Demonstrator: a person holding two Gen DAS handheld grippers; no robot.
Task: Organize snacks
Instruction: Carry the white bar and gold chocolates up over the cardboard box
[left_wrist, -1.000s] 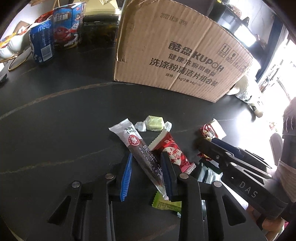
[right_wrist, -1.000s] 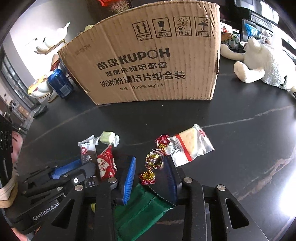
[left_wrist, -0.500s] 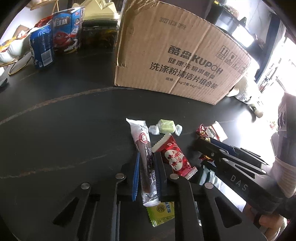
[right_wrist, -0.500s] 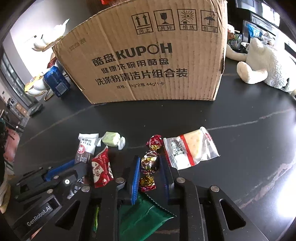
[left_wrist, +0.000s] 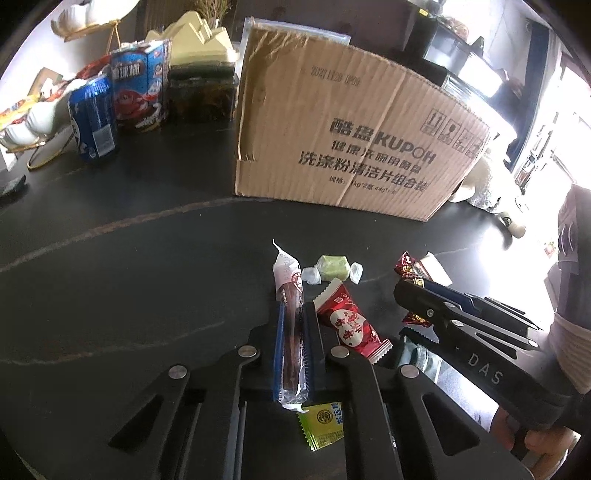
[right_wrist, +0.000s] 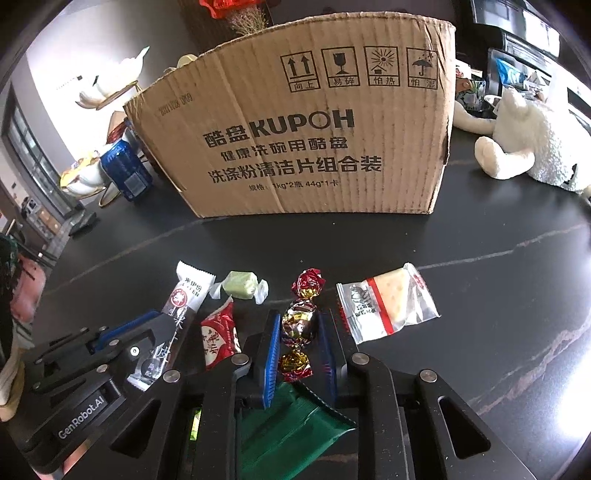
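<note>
Jaws: left gripper (left_wrist: 294, 343) pinching snack bar (left_wrist: 291, 332), right gripper (right_wrist: 297, 347) pinching foil candy (right_wrist: 299, 325) | lift both straight up, clear neighbours | drop into box (right_wrist: 295, 122)

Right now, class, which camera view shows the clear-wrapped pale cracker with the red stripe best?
The right wrist view: the clear-wrapped pale cracker lies whole and unobstructed on the black table. In the left wrist view only its pale corner shows, behind the right gripper and in glare.
</note>
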